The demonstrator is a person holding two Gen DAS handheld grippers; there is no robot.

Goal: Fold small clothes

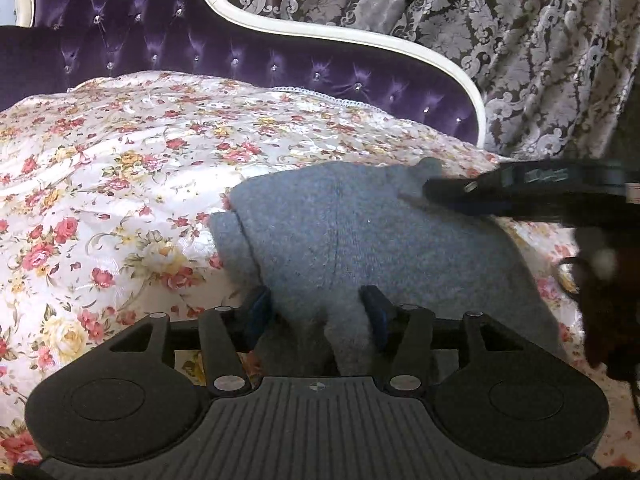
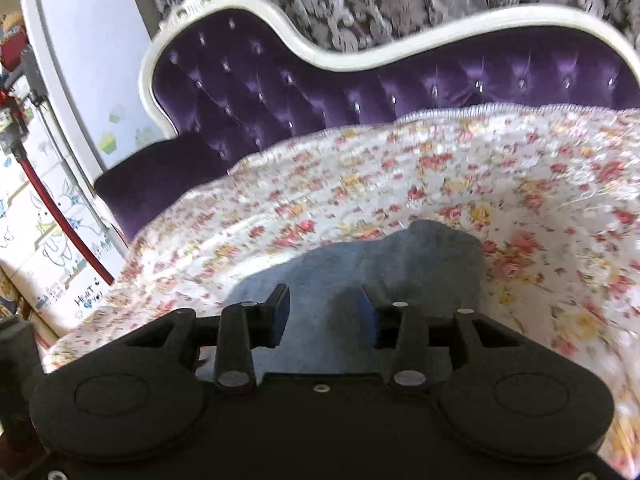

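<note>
A grey knitted garment [image 1: 360, 236] lies folded on a floral bedspread [image 1: 120, 184] covering a sofa with a purple tufted backrest [image 1: 224, 56] and white frame, patterned curtains [image 1: 520, 60] hanging behind. The left gripper [image 1: 316, 312] sits at the garment's near edge, its 2 blue-padded jaws partly apart with a fold of grey cloth between them; whether the pads press it cannot be told. The right gripper [image 2: 325, 314], blurred, reaches in from the right over the garment's far right corner; its jaws stand partly open above the cloth, gripping nothing visible.
</note>
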